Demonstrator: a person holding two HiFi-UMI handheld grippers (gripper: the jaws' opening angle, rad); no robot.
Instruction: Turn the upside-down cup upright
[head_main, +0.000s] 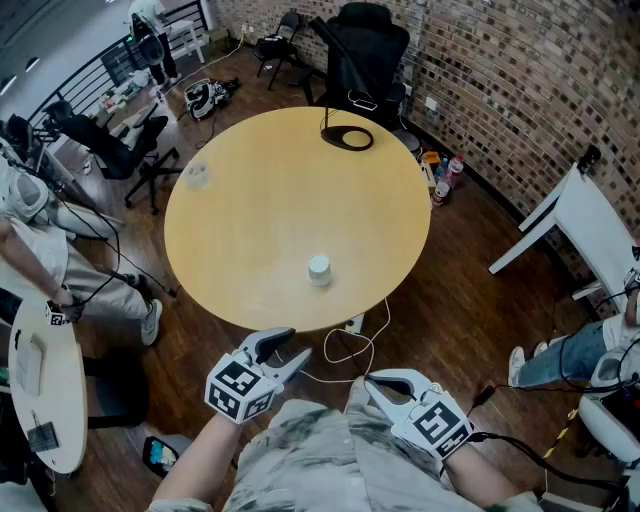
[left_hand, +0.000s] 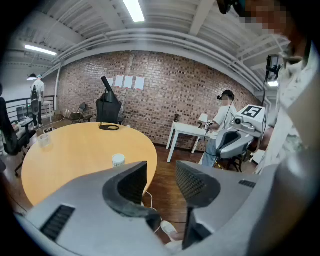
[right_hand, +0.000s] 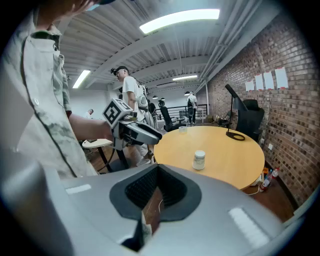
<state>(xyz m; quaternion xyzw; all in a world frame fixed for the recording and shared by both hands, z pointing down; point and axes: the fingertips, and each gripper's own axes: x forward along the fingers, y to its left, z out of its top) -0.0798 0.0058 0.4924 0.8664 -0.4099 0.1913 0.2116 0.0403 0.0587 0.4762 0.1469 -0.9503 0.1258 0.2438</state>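
Cup sat inverted on the worktop, well ahead of the parted, empty left claw and the closed right claw, the task seemingly unstarted.

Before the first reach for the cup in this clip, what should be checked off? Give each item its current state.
1. White cup stands on the round table near its close edge, top looks closed: ok.
2. Space around it is free; clear cup and black ring base are far off: ok.
3. Left gripper jaws apart, nothing between: ok.
4. Right gripper jaws together, empty, not ready to grasp: not ok.
5. A gripper at the cup: not ok, both are held off the table's edge.
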